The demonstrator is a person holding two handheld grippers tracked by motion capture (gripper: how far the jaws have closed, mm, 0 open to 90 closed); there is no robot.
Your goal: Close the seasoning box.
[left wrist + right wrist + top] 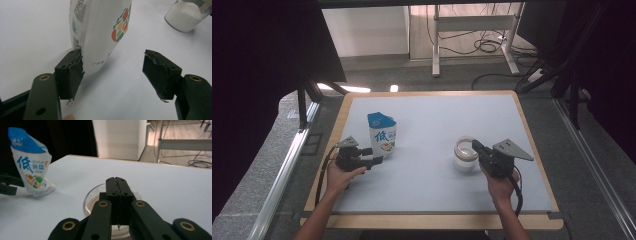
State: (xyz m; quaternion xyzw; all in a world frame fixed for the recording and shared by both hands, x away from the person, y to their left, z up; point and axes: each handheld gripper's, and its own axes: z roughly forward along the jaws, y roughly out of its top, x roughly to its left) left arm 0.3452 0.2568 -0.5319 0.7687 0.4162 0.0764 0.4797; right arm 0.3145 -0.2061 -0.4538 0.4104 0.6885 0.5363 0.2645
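Your left gripper (113, 72) level, jaws apart, near salt bag (100, 32), maybe touching; your right gripper (117, 186) closed empty above glass jar (465, 155).

Salt bag (31, 162): blue "低", smaller "钠盐" beside.

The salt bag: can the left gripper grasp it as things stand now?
Probably yes. The left gripper has open jaws, the salt bag stands upright just ahead, one pad beside its lower edge, nothing between.
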